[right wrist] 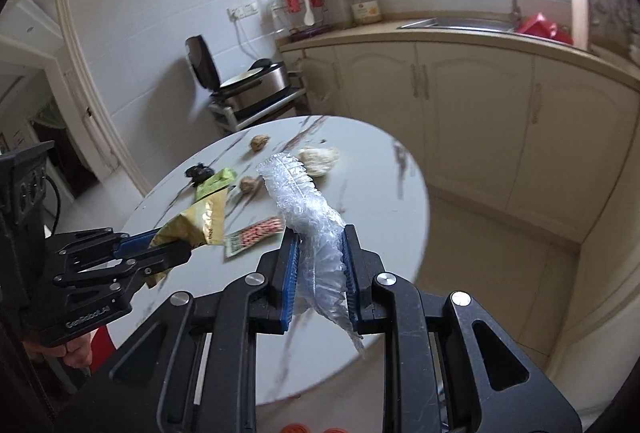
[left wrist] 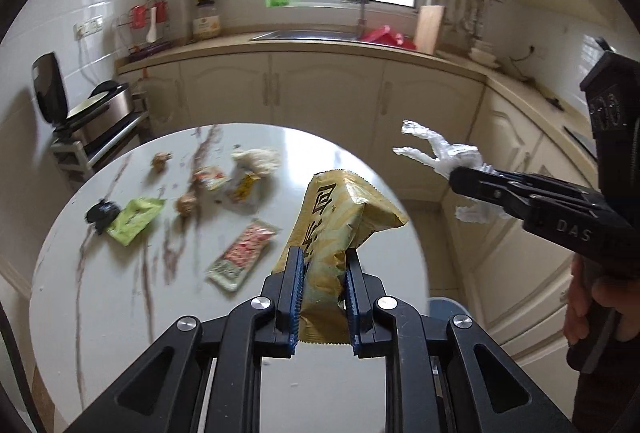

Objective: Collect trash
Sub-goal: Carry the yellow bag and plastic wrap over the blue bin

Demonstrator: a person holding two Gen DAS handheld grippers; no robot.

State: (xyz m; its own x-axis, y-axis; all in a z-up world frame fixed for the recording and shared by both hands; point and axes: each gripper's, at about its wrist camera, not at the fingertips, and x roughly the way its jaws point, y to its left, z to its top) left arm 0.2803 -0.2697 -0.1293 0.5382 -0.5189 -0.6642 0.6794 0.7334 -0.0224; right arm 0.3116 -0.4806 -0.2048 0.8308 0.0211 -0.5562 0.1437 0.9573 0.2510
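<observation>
My left gripper point(left wrist: 322, 261) pinches a gold wrapper point(left wrist: 340, 217); my right gripper point(right wrist: 320, 245) pinches clear plastic point(right wrist: 308, 209). Past both sets of fingers, on the round table point(left wrist: 100, 313), lie a red packet point(left wrist: 242, 255), green packet point(left wrist: 134, 219) and blurred scraps.

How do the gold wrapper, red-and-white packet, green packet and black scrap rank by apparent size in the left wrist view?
1. gold wrapper, inflated by nearness to the camera
2. red-and-white packet
3. green packet
4. black scrap
</observation>
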